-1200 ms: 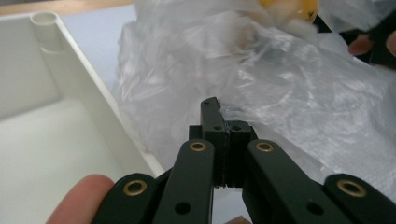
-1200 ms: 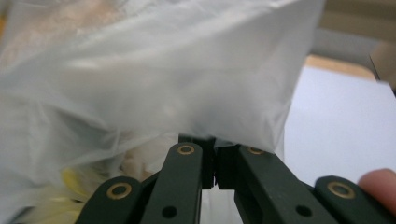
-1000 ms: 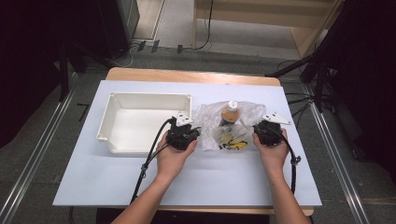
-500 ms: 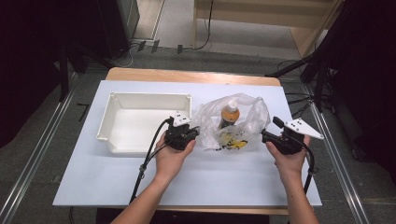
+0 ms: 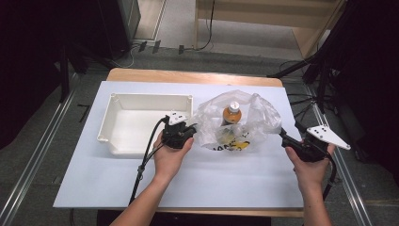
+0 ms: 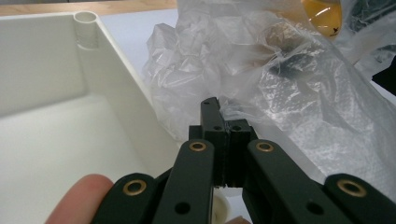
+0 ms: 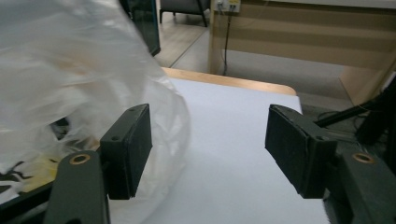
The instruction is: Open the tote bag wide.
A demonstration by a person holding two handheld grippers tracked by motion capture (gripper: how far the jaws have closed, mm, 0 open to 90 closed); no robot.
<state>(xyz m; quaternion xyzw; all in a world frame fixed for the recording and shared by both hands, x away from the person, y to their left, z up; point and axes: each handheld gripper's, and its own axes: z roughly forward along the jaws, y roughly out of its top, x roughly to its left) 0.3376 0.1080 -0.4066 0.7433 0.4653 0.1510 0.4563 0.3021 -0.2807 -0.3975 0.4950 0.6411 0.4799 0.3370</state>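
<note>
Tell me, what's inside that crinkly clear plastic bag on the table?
Inside the plastic bag stands a bottle of amber liquid with a white cap. Below it lie yellow and dark items, too blurred by the crumpled film to identify. Anything beneath them is covered.

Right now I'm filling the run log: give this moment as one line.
left gripper: shut on clear plastic bag edge | right gripper: open, jaws just opened, nothing between | orange bottle: inside bag | white tray: left of bag

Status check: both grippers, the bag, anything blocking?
Left gripper shut on plastic bag edge beside white tray. Right gripper open, jaws just opened, off the bag's right side. Bottle upright inside. Nothing in the way.
</note>
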